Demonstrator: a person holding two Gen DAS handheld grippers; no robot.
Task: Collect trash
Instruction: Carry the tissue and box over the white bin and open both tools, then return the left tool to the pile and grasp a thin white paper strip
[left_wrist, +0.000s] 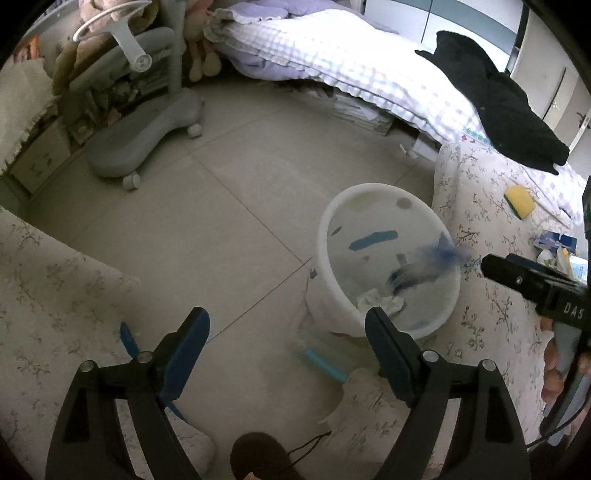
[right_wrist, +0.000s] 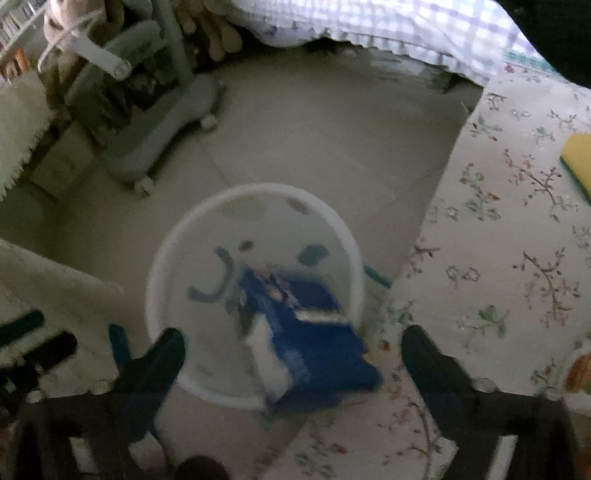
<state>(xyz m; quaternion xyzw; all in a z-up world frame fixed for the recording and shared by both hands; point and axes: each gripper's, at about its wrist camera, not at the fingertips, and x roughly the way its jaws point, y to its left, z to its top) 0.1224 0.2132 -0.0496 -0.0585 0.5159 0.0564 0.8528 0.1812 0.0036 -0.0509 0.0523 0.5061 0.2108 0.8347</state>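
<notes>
Blue wrapper, blurred and apparently airborne, sits over the white bin rim. Right gripper jaws spread wide, pads clear of it. Left gripper likewise spread, empty, above the floor.

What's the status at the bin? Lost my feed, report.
Left claw open, empty. Right claw open; blue wrapper blurred, over white bin, apparently dropping in. Nothing in the way.
</notes>
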